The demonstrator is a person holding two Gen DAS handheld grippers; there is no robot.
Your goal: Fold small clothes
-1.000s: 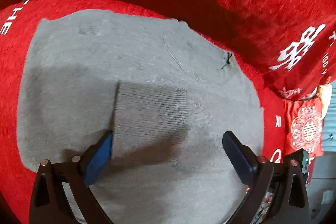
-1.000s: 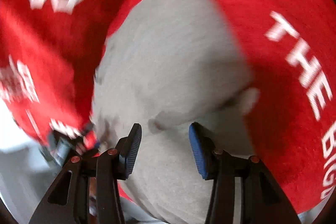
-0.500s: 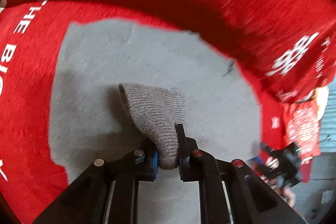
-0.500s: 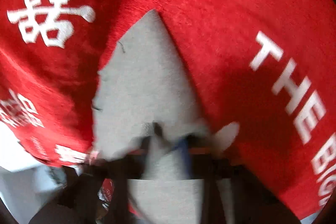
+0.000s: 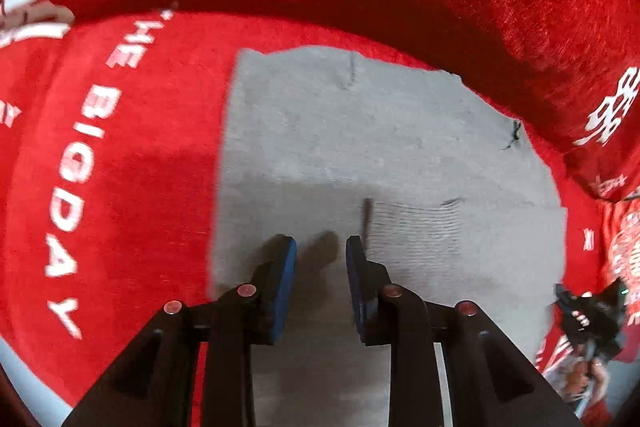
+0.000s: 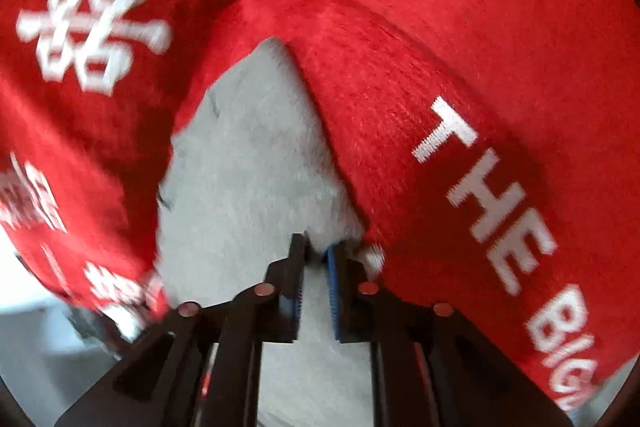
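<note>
while your two grippers point down at it, one grey knit garment lies flat on the one red cloth with white lettering, its ribbed cuff folded onto the body just right of your left gripper. your left gripper's jaws are opening, apart with nothing between them, only bare grey knit below. your right gripper has its jaws opening too, narrowly apart, with a bit of grey fabric between the tips at the garment's edge beside the red cloth; whether the pads press it, you cannot tell.
</note>
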